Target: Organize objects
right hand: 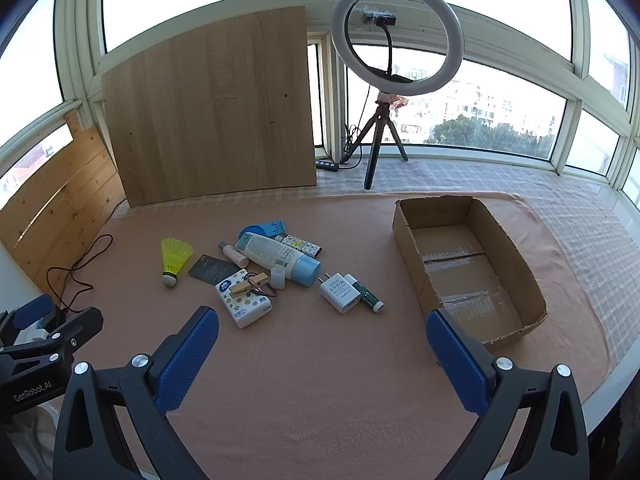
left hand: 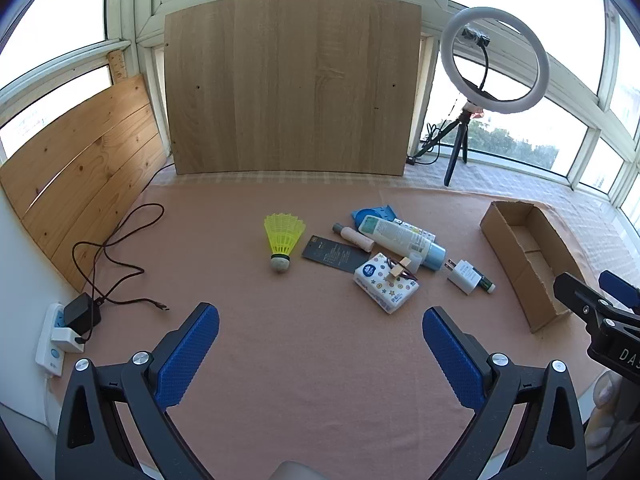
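- Step: start of sorting; cardboard box empty at right, items heaped mid-cloth.
- Left gripper, right gripper: spread wide, holding nothing.
- Next, likely: reach for near charger, clamp, carry right into box.

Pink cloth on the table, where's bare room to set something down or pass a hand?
Bare cloth runs between the open tongs and the clutter. Another patch lies between the shuttlecock and the black cable. The cardboard box is empty. It is crowded from the tissue pack to the white charger.
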Demonstrator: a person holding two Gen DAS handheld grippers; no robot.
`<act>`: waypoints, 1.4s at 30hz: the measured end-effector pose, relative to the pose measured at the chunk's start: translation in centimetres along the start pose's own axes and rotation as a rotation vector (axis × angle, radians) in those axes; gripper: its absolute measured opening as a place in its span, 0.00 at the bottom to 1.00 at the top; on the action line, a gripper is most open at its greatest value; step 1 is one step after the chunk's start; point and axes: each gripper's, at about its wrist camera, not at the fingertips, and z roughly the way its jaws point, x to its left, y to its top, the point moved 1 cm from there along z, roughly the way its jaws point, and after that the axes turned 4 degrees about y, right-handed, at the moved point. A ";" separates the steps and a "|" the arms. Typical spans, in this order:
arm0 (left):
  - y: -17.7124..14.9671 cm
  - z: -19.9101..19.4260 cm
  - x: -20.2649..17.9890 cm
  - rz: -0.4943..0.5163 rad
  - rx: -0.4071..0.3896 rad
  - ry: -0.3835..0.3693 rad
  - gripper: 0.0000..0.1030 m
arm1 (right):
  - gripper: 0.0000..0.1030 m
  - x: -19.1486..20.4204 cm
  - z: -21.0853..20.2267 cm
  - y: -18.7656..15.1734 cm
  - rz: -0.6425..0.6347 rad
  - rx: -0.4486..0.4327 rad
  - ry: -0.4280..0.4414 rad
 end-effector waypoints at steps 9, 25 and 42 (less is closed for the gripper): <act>0.1 -0.1 -0.1 0.005 0.001 -0.003 1.00 | 1.00 -0.2 -0.1 0.1 0.001 -0.001 -0.002; 0.2 -0.1 -0.3 0.006 -0.002 -0.008 1.00 | 1.00 -0.2 -0.1 0.1 -0.001 0.000 -0.006; 0.5 0.2 -0.8 0.013 0.003 -0.014 1.00 | 1.00 -0.5 0.2 0.2 0.000 0.011 -0.011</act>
